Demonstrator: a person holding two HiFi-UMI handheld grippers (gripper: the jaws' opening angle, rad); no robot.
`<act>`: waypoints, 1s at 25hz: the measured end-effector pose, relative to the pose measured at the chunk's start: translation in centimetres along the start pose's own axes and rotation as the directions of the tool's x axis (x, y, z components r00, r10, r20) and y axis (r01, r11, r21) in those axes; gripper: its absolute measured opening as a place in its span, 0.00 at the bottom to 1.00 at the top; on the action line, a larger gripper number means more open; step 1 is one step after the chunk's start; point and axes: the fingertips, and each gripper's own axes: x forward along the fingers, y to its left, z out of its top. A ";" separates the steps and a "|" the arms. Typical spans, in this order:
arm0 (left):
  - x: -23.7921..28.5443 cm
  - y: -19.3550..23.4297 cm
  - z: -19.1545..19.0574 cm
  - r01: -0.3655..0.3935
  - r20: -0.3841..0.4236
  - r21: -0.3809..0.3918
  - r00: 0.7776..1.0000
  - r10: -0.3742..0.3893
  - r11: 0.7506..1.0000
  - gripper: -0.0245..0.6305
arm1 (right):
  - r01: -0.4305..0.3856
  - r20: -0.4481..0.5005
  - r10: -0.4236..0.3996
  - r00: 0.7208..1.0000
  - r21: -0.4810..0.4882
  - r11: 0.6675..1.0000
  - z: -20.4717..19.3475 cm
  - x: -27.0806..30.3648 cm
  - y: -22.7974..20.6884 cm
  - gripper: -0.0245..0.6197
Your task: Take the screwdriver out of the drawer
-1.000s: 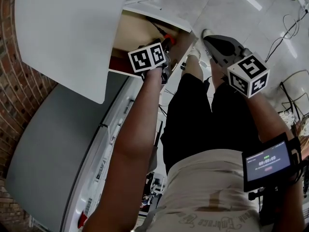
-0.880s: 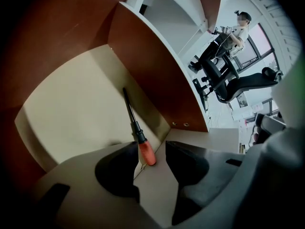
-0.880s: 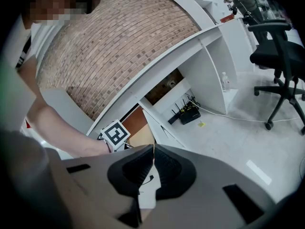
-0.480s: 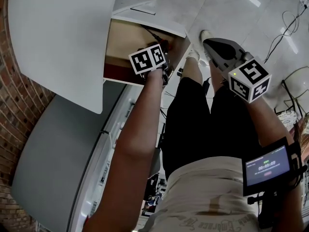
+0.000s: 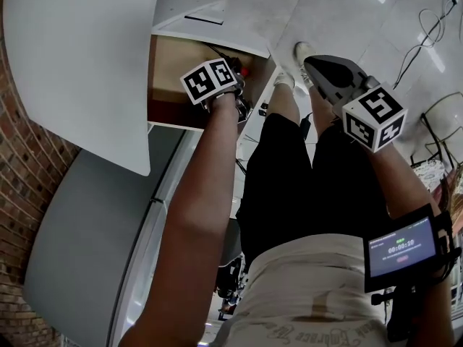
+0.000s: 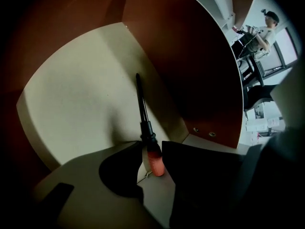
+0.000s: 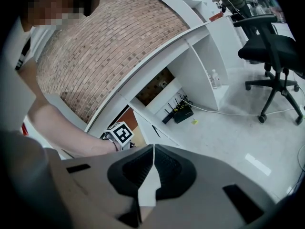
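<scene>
Step in hand: the grasp. The lift hasn't started.

The screwdriver [image 6: 144, 123] is inside the open drawer [image 6: 86, 104]. It lies flat on the drawer's pale floor, just beside the drawer's brown side wall [image 6: 190, 80]. The dark shaft points deeper into the drawer and the orange handle is at the near end.

Your left gripper [image 6: 152, 151] is down inside the drawer, pointing steeply at the floor, with the orange handle between its jaws. The jaws have just been closing. They're partway in and sit close on both sides of the handle. A sliver of drawer floor shows between the left jaw and the handle's end, so I judge it's not clamped yet.

Your right gripper [image 7: 151, 149] is outside the drawer and well apart from it, over the room floor. Its jaws are closed on each other with nothing between them. It has no job here.

Next move, as I judge it:
- Finish the squeeze on the handle until both sides bite.
- Lift straight up off the drawer floor.
- Keep the shaft tip from dragging on the floor or catching the brown wall.
- Bring it out over the drawer's front edge.

Watch out: the handle is round, so it could roll or slip if the grip lands near its end. Settle it deeper in the jaws if it shifts.
</scene>
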 end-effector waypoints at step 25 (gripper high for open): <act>-1.6 0.5 0.5 0.024 0.081 -0.112 0.997 -0.015 0.993 0.18 | -0.027 -0.015 0.026 1.000 -0.030 0.999 0.1 0.1 0.8 0.08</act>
